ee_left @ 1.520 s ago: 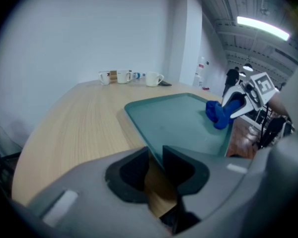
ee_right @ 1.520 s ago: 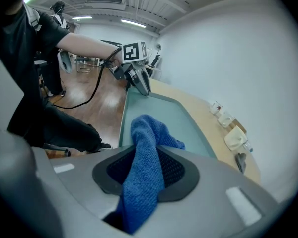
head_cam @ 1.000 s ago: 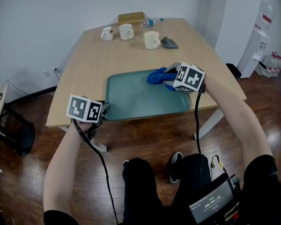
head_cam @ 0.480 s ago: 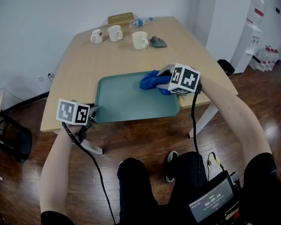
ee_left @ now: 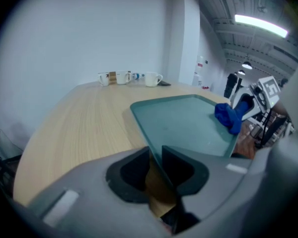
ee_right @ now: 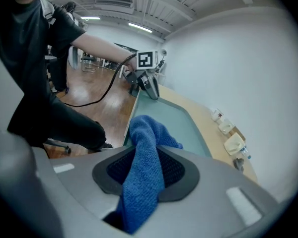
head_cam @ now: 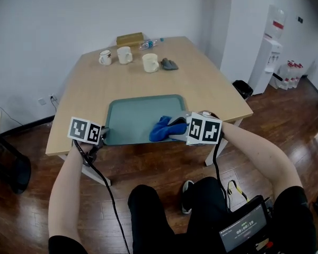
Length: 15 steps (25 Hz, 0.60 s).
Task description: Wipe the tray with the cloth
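Observation:
A teal tray (head_cam: 132,115) lies on the wooden table near its front edge. My left gripper (head_cam: 102,135) holds the tray's near left corner, its jaws closing with the rim (ee_left: 154,155) between the pads. My right gripper (head_cam: 176,129) is shut on a blue cloth (head_cam: 160,129), which rests on the tray's near right part. In the right gripper view the cloth (ee_right: 144,133) hangs bunched between the jaws over the tray (ee_right: 166,120), with the left gripper (ee_right: 151,90) at the far corner. In the left gripper view the cloth (ee_left: 228,117) lies at the tray's right edge.
Three mugs (head_cam: 124,54), a grey rag (head_cam: 169,64), a brown box (head_cam: 130,38) and a plastic bottle (head_cam: 148,44) stand at the table's far end. A water dispenser (head_cam: 267,49) stands by the right wall. My legs are just below the table's front edge.
My right gripper has drawn the blue cloth from the tray's far right corner toward its near edge. The left gripper has stayed at the tray's near left corner.

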Tool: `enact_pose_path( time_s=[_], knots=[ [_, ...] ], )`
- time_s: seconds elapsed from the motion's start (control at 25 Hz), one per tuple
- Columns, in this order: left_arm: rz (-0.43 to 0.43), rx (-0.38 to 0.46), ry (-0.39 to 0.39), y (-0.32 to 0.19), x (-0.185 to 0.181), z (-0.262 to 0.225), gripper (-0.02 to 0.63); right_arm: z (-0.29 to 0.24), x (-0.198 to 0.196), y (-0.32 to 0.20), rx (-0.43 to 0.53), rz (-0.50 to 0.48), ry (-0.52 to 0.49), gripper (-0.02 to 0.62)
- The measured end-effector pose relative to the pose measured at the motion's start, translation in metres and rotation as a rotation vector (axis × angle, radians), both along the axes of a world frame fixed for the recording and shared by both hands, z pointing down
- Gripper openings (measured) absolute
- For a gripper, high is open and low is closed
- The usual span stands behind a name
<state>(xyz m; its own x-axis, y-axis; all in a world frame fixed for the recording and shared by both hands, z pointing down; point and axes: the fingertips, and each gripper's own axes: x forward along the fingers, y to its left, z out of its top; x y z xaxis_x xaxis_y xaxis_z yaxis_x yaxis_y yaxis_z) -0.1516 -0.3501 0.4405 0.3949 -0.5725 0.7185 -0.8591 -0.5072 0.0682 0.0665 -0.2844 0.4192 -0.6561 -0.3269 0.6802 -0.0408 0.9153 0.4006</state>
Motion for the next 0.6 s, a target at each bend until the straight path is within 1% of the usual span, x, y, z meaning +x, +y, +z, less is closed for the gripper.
enact_pose_path(
  time_s=[0.08, 0.16, 0.28, 0.48, 0.52, 0.6],
  knots=[
    [0.001, 0.0, 0.002, 0.0, 0.0, 0.0, 0.083, 0.001, 0.004, -0.01, 0.039, 0.02, 0.025, 0.112],
    [0.002, 0.007, 0.0, 0.001, 0.002, 0.0, 0.084, 0.004, 0.014, -0.033, 0.055, 0.085, 0.037, 0.111],
    [-0.001, 0.019, -0.006, 0.001, 0.003, -0.001, 0.089, 0.011, 0.026, -0.074, 0.06, 0.193, 0.024, 0.11],
    [-0.014, 0.021, -0.004, -0.002, 0.003, -0.001, 0.097, 0.005, 0.018, -0.112, 0.083, 0.281, 0.026, 0.107],
    [-0.016, 0.024, -0.005, -0.002, 0.002, -0.002, 0.097, 0.003, 0.017, -0.116, 0.079, 0.302, 0.009, 0.108],
    [-0.021, 0.035, -0.013, -0.003, 0.001, -0.003, 0.098, -0.008, 0.023, -0.125, 0.078, 0.371, -0.071, 0.109]
  ],
)
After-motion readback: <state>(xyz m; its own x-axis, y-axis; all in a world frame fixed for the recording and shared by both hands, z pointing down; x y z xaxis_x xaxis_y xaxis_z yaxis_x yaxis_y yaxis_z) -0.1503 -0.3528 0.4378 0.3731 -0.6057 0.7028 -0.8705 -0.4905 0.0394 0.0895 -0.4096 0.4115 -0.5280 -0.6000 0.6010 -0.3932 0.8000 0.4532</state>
